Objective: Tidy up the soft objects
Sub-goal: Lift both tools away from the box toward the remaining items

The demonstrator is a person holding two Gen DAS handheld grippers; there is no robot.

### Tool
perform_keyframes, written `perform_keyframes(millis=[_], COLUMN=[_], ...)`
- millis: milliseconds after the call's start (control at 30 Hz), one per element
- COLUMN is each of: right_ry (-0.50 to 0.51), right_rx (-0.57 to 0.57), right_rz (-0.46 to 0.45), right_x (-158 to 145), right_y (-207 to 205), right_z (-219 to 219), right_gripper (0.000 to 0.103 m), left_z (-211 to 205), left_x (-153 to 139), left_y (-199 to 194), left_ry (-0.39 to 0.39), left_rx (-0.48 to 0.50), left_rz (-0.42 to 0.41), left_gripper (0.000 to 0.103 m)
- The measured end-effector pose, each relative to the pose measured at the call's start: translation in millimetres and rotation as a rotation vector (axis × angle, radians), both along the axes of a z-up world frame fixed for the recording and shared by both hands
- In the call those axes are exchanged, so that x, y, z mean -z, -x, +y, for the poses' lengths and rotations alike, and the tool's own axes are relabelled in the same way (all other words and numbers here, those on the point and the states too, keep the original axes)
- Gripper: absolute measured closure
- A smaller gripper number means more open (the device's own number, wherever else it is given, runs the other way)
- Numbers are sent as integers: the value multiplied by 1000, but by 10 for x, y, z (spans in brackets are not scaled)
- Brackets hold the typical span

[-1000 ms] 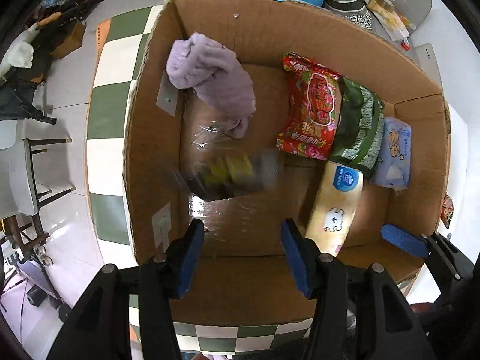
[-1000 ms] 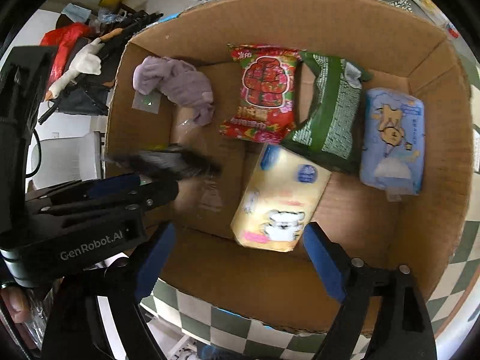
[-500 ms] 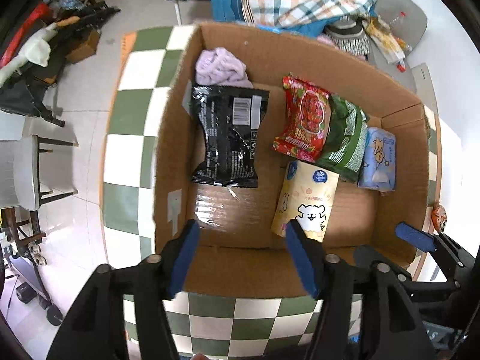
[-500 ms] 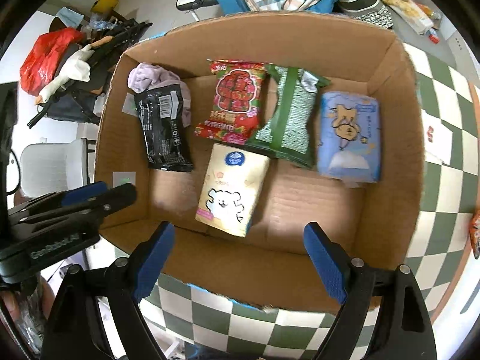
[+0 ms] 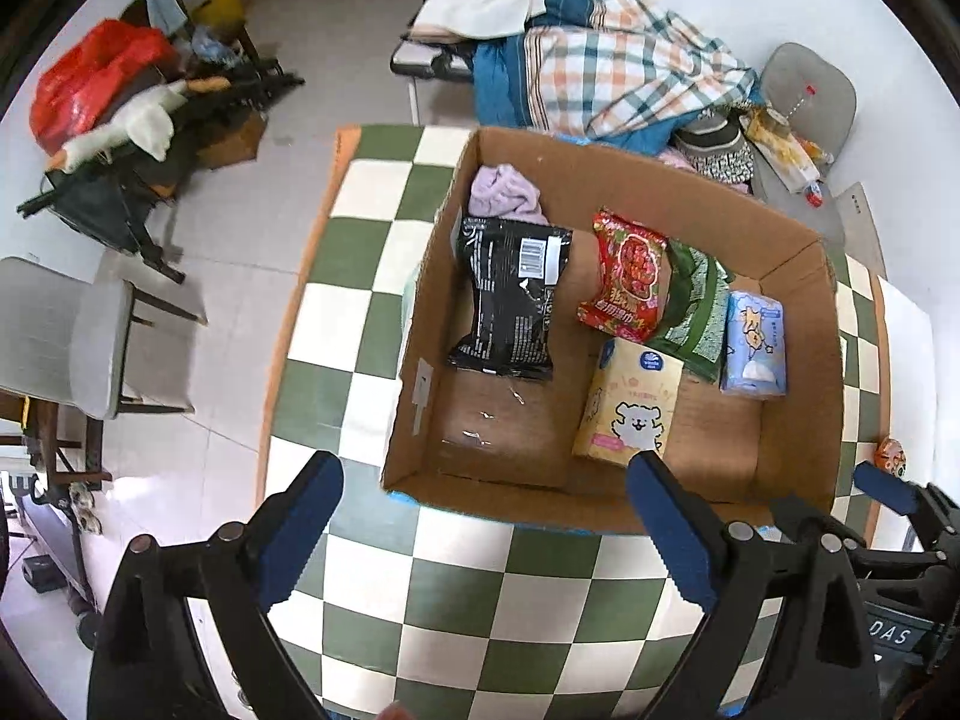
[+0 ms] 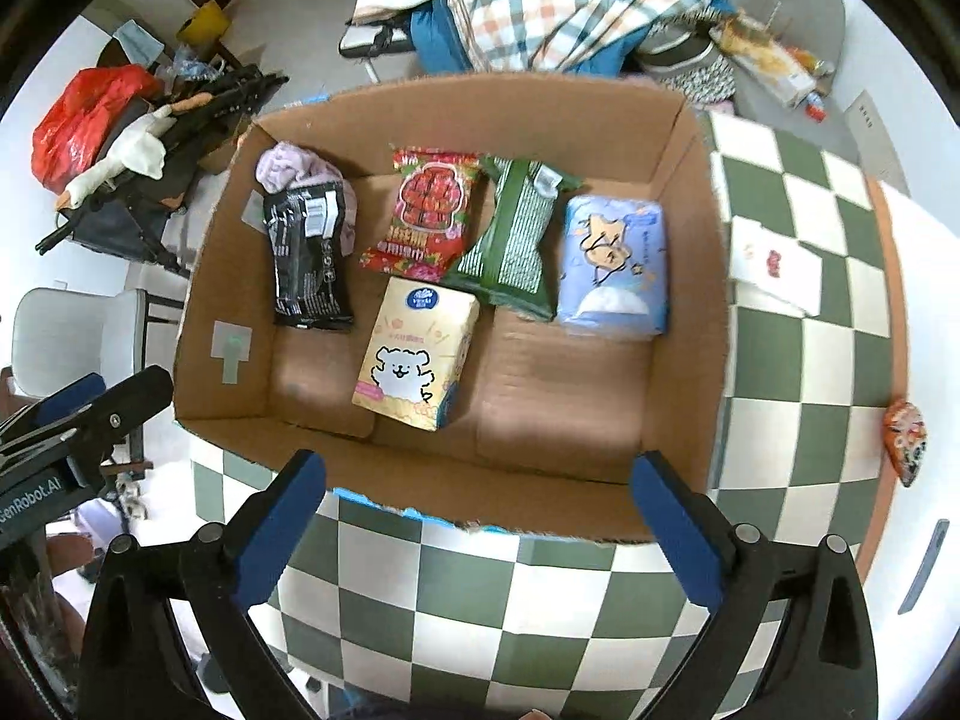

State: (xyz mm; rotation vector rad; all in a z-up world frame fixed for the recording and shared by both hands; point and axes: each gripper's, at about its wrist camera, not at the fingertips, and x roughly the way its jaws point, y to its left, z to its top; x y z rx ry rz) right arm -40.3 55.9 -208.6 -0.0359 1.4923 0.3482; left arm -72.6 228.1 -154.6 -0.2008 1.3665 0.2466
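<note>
Six soft items lie inside the cardboard box [image 6: 678, 276] on the checkered table [image 6: 798, 372]: a lilac cloth [image 6: 282, 165] in the far left corner with a black packet [image 6: 309, 258] partly over it, then a red packet [image 6: 429, 219], a green packet [image 6: 516, 234] and a blue tissue pack [image 6: 615, 264] to the right, with a yellow tissue pack [image 6: 414, 354] nearer. Both the left gripper [image 5: 486, 531] and the right gripper [image 6: 480, 534] hang above the box's near edge, jaws spread wide and holding nothing.

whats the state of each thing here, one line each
box: open, upright
black bag: flat, partly on the purple cloth
purple cloth: bunched in a corner
yellow pack: flat
blue pack: flat
left gripper: open, empty
right gripper: open, empty
</note>
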Motion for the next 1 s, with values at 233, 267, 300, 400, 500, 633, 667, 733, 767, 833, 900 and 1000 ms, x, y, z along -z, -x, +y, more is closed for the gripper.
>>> perform_keyframes(millis=[233,267,300,400,500,633,667,733,767,833,900,1000], right_ry=[-2,0,-1,-12,-30,-68,-85,-111,-117,-130,-134,-123], right_rx=[10,13,16,28,37,57,71,110,132,193,275,392], right_rz=[-75,-82,-88,-99,-104,-103,-102,-106,-108,-107,-98,-79], right_x=[-366,-409,-438,-518,-578,-660,-688,-738,-759,-782,-770,-688], right_y=[192,226,247,309,352,370,369,351,340,309,271,213], right_z=[-146,-166,-192,-269,-339,-461,-529,-679,-765,-1028,-1399,-1945], right_gripper=[0,0,0,0,0,0,0,0,0,0,0,0], left_z=[-170,-191,-206,-272,-362,-546,-650,-865,-992,-1286,-1611,-2122], left_x=[-279,-321,-346,-443,-548,-660,-697,-756,-775,-785,-745,-574], left_y=[213,233,249,276,272,201,146,28,-39,-230,-440,-759], left_ry=[-32,-28,-25,-29,-38,-54,-64,-88,-98,-118,-127,-158], left_rx=[17,20,21,30,40,93,130,205,249,344,447,601], left_rz=[-73,-81,-84,-104,-126,-138,-145,-160,-165,-169,-164,-122], left_gripper=[6,6,6,6,6,6,6,6,6,6,6,6])
